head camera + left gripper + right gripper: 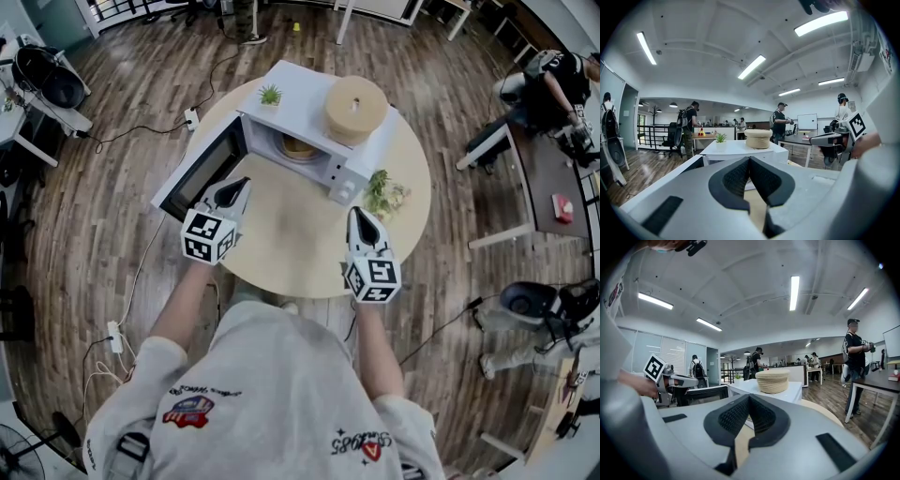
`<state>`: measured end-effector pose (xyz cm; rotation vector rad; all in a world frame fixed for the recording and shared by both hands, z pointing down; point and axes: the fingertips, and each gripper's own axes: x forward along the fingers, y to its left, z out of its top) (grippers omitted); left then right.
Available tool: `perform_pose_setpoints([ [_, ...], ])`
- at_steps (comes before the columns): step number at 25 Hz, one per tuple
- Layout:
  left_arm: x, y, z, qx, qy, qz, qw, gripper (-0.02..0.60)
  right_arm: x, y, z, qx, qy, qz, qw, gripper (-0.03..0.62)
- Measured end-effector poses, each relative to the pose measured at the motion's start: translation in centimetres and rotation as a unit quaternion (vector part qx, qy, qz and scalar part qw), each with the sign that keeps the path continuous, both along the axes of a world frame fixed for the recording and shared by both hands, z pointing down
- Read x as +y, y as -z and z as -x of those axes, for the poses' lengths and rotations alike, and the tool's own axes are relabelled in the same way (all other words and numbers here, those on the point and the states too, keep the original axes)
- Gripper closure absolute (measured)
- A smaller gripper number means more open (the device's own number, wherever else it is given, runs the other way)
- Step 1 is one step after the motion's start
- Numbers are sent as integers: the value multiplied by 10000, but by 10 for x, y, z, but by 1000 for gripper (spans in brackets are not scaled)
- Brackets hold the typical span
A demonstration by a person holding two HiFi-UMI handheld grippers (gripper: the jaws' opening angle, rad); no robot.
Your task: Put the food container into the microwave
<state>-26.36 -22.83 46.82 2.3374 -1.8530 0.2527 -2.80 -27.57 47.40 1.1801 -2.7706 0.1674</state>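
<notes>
A white microwave (pixel 314 122) stands at the back of a round wooden table (pixel 281 253), its door (pixel 202 169) swung open to the left. Inside the cavity sits a tan food container (pixel 298 146). My left gripper (pixel 239 183) hovers just in front of the open door, shut with nothing in it. Right of the microwave's front, my right gripper (pixel 359 214) is also shut and holds nothing. In the left gripper view the gripper (pixel 750 159) points at the microwave (pixel 736 150). In the right gripper view the gripper (pixel 749 397) hides the cavity.
A woven round basket (pixel 355 109) and a small potted plant (pixel 270 95) rest on the microwave's top. A leafy sprig (pixel 384 195) lies on the table right of the microwave. Desks, chairs and several people stand around the room.
</notes>
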Motion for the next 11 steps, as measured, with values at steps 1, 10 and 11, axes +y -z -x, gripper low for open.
perform_pose_setpoints([
  [1, 0, 0, 0, 2, -8, 9, 10000, 577, 0, 0, 0, 2, -2, -6, 10000, 602],
  [10, 0, -4, -2, -21, -86, 72, 9999, 577, 2, 2, 2, 11, 26, -24, 10000, 602],
  [11, -1, -4, -3, -22, -93, 71, 9999, 577, 2, 2, 2, 16, 27, -23, 10000, 602],
])
